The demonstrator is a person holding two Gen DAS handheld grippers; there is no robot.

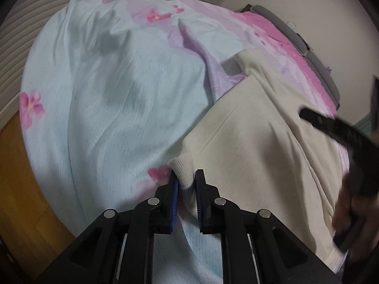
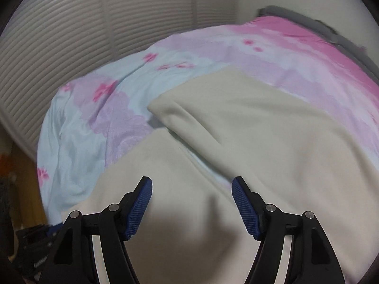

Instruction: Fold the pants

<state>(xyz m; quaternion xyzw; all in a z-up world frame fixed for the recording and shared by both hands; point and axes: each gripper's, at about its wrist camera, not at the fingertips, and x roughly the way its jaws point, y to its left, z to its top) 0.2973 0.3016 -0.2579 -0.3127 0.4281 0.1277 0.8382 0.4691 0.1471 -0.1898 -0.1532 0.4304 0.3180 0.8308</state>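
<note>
Cream pants [image 1: 255, 142] lie spread on a bed with a pale blue and pink flowered cover [image 1: 106, 82]. My left gripper [image 1: 186, 184] is shut on the ribbed cuff of one pant leg [image 1: 183, 168] at the near edge of the bed. My right gripper [image 2: 191, 184] is open and empty, just above the cream pants [image 2: 248, 142], whose two legs run away from it. The right gripper also shows blurred at the right of the left wrist view [image 1: 350, 146].
A slatted closet door [image 2: 59, 47] stands behind the bed. A grey headboard [image 1: 308, 45] runs along the far right by a white wall. Wooden floor [image 1: 21, 189] lies left of the bed. Dark objects [image 2: 30, 248] sit low at the left.
</note>
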